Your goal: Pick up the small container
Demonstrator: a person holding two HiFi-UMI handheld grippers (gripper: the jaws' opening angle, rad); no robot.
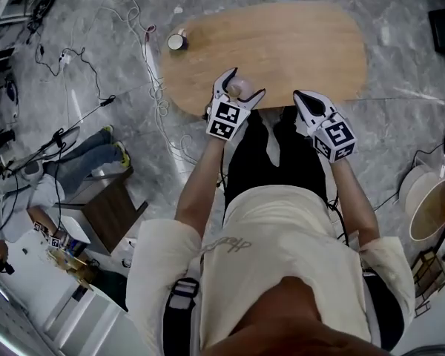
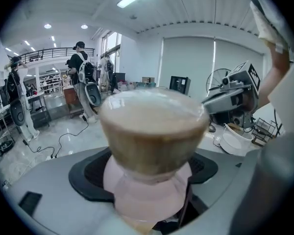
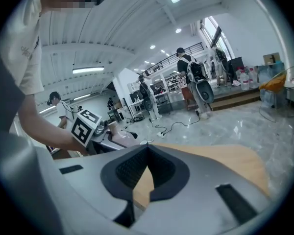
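- Head view: the left gripper (image 1: 246, 84) is gripping the small container (image 1: 239, 90) between its jaws and holding it in the air over the near edge of the table (image 1: 282, 43). The right gripper (image 1: 300, 99) is hanging just beside it with its jaws closed on nothing. A slip here would likely drop the container onto the table edge or the floor.
- Left gripper view: the pads are pressing on the container's pink lower body, while the wider, cloudy top is standing clear above them. I judge it top-heavy, so a sudden tilt could be rocking it out of the grip.
- Right gripper view: the jaw tips are meeting with only the table showing behind them. If this idle gripper drifts sideways, it risks knocking the held container.
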